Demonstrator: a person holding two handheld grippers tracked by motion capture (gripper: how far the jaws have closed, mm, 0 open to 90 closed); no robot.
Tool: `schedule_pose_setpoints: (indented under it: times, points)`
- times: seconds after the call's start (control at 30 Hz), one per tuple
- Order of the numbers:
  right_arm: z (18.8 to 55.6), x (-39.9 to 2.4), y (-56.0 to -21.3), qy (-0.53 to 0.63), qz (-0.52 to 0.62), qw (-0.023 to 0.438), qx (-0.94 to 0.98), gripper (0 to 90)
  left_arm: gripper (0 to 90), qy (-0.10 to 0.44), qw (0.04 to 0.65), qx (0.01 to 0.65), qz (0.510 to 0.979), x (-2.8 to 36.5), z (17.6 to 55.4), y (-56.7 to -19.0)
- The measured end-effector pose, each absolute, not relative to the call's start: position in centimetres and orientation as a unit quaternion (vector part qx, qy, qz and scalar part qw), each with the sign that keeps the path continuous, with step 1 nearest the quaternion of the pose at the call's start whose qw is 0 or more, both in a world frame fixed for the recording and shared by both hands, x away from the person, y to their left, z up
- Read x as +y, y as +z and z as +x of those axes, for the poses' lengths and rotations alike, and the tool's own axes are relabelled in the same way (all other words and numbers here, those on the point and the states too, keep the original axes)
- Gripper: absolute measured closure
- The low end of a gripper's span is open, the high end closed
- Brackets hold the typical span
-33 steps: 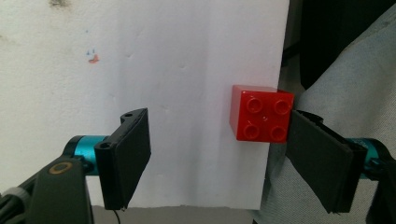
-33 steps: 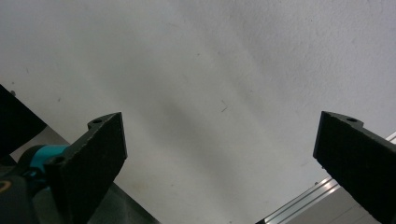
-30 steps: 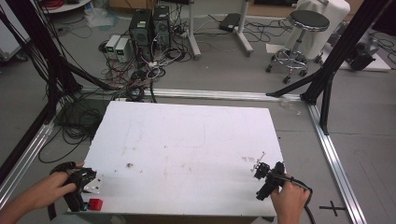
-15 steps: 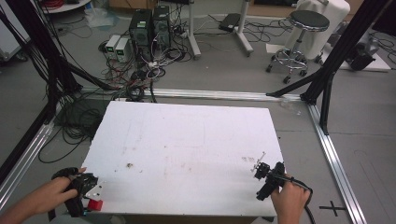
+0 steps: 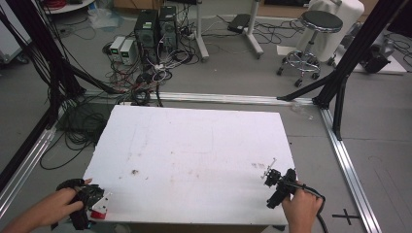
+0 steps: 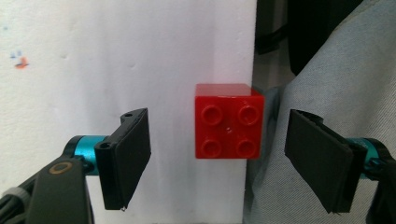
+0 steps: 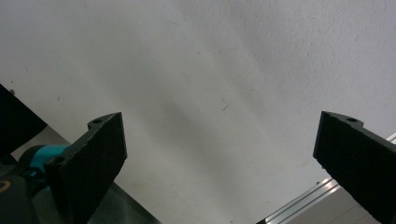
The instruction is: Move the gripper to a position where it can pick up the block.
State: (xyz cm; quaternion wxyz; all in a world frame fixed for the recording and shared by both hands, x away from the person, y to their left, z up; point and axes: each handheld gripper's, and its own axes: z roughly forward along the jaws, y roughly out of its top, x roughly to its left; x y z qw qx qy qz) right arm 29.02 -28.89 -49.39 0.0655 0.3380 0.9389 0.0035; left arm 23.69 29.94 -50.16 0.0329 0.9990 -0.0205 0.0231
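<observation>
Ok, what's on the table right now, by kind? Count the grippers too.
Red brick: 1, at the table's near edge, between the left gripper's open jaws
Grippers: 2, left gripper and right gripper
Total: 3

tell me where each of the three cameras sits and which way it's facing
High view: above the person's side, looking forward and down on the white table; both hands, left gripper, right gripper.
Left gripper view: rides the left gripper, looks down past open jaws at the red brick by the table edge.
Right gripper view: rides the right gripper, open jaws over bare table.
Shared: the high and left gripper views both show the brick.
</observation>
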Motion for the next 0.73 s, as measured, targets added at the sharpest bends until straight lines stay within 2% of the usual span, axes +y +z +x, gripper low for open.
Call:
schedule_pose_setpoints:
  times: [0.73]
  points:
    - [29.0, -28.9, -49.3, 0.005, 0.335, 0.065, 0.940, 1.9, 23.0, 0.021, 0.024, -0.028, 0.999, 29.7, 23.5, -51.5]
